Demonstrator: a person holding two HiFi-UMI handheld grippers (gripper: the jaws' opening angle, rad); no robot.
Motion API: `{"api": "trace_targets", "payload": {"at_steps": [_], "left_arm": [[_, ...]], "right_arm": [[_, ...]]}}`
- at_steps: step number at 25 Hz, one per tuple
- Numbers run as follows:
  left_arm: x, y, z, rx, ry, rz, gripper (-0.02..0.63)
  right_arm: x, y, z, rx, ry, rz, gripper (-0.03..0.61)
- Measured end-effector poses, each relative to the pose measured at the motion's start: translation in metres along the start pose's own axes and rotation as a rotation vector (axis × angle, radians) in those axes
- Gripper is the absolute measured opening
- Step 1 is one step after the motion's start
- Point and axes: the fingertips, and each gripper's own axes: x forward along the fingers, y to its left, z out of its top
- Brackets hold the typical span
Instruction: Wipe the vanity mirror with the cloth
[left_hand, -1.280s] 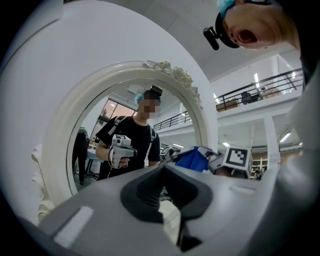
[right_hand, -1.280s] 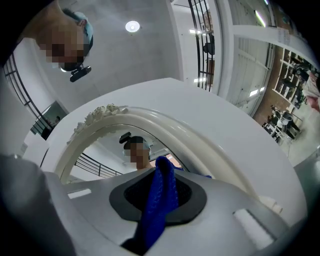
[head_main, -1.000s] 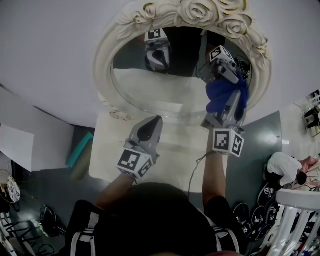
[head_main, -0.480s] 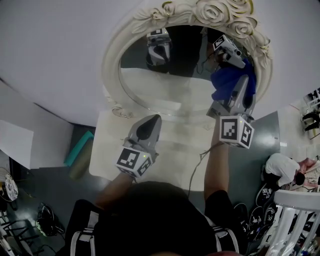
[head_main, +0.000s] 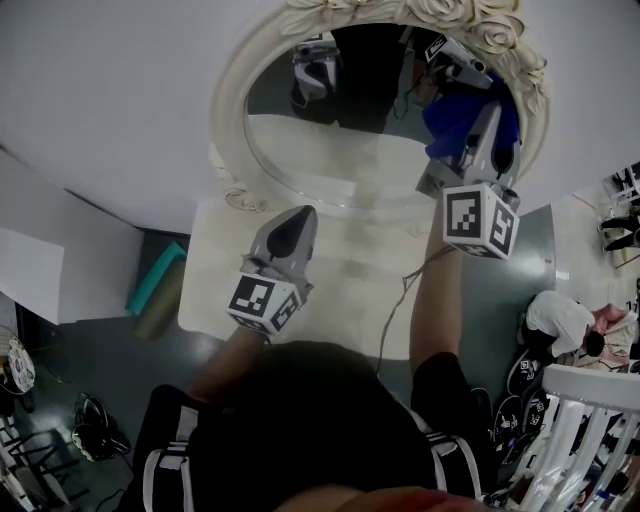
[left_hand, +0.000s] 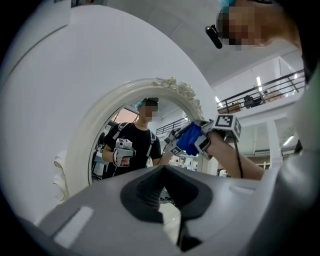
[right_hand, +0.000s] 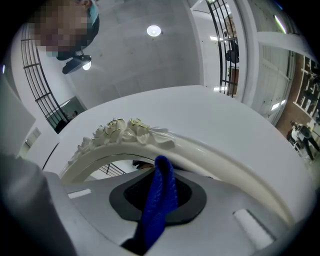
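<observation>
Up at the right side of the vanity mirror (head_main: 340, 160), just under the rose-carved frame (head_main: 500, 35), the blue cloth (head_main: 455, 125) seems to lie against the glass. The left gripper view shows it meeting its own reflection there. The right tongs (head_main: 486, 115) are clamped on it. In the right gripper view a folded ridge of the fabric stands up between the jaws and pokes out past their tips. The left tongs (head_main: 292, 228) have their jaws together with nothing between them. They hang over the white surface (head_main: 340, 300) in front of the mirror's lower rim, apart from the glass.

The cloth looks soft, light and limp, with a nubbly weave that should drag on the glass rather than skate. Held at a fold as it is, enough fabric probably bulges ahead of the jaws to cushion them. A shallower hold would likely let it slip out, or let hard jaw tips reach the glass.

The mirror is rigid, smooth and breakable. Pressure should stay light, since I cannot tell whether it is fixed or only standing. The roses look likely to snag the weave. If it needs steadying, the plain lower rim of the frame seems the safest place.
</observation>
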Motion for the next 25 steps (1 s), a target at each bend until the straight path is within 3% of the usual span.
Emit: {"api": "trace_targets", "payload": {"at_steps": [15, 25], "left_arm": [[-0.023, 0.014, 0.007, -0.014, -0.029, 0.042, 0.009], [-0.036, 0.027, 0.008, -0.03, -0.051, 0.083, 0.009]], "right_arm": [[0.025, 0.046, 0.013, -0.065, -0.002, 0.052, 0.037], [0.042, 0.112, 0.004, -0.175, 0.01, 0.144, 0.037]]}}
